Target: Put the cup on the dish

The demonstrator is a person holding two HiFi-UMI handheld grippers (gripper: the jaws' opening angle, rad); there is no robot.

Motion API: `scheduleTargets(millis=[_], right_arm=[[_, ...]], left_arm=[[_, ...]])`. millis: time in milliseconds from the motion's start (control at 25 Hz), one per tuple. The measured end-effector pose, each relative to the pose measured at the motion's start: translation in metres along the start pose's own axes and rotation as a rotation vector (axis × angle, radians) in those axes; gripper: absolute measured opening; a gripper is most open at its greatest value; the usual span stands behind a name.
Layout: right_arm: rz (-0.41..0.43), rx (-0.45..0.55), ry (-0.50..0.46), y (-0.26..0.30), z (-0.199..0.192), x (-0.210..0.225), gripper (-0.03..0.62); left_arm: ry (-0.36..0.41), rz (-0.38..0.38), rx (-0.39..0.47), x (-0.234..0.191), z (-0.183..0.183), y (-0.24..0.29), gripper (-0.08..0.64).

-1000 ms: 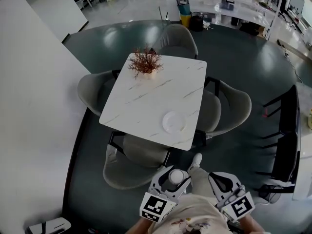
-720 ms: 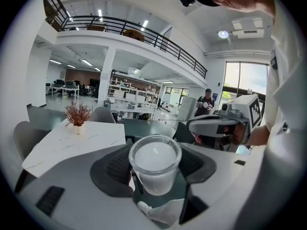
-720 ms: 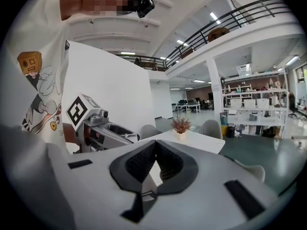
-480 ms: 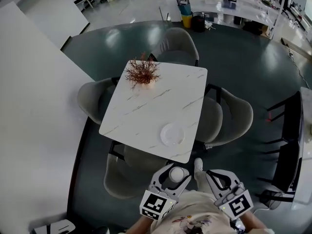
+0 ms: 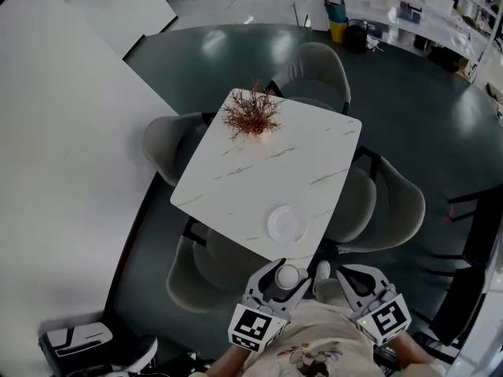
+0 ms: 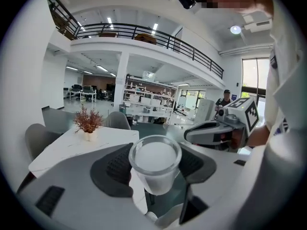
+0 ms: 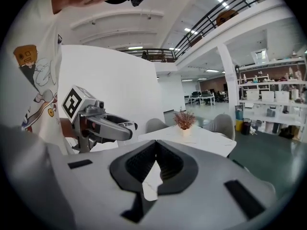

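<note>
A small frosted white cup (image 5: 288, 276) (image 6: 154, 161) sits upright between the jaws of my left gripper (image 5: 281, 281) (image 6: 154, 164), which is shut on it, held low in front of the person's body. The round white dish (image 5: 286, 224) lies near the closest corner of the white marble table (image 5: 236, 187) (image 6: 72, 145), just ahead of the cup. To the right of the left gripper is my right gripper (image 5: 355, 285) (image 7: 156, 147), shut with nothing in it. Each gripper view shows the other gripper: the right gripper (image 6: 225, 128) and the left gripper (image 7: 103, 126).
A reddish dried plant (image 5: 251, 116) (image 6: 88, 121) (image 7: 184, 120) in a small pot stands at the table's far side. Several grey chairs (image 5: 208, 265) ring the table, one between me and the near edge. A white wall (image 5: 63, 171) runs along the left.
The table and dish have drawn closer to the grippers and shifted right in the head view. The left gripper still holds the cup and the right gripper stays shut.
</note>
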State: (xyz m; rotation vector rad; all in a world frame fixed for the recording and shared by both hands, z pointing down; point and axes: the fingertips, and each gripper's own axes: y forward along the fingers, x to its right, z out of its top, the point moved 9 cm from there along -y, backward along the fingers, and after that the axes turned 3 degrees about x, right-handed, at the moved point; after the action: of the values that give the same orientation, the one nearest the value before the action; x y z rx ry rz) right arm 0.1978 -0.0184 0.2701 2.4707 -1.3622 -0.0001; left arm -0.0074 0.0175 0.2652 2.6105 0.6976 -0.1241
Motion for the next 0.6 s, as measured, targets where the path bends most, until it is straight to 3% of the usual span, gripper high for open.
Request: scheduleTargets(millis=[200,480,600], right_arm=[[0.116,-0.046,0.014,0.026,-0.003,0.024,0.005],[0.273,-0.033,-0.042,0.049,0.011,0.034,0.005],[0.301,-0.038,-0.040,0.055,0.008,0.038,0.005]], left_arm=[[-0.037,0.124,-0.006,-0.010,-0.010,0.014,0.277],[-0.083,0.240,0.020,-0.006,-0.010,0.016,0.277],[-0.088,0.283,0.020,-0.009,-0.013,0.016,0.278]])
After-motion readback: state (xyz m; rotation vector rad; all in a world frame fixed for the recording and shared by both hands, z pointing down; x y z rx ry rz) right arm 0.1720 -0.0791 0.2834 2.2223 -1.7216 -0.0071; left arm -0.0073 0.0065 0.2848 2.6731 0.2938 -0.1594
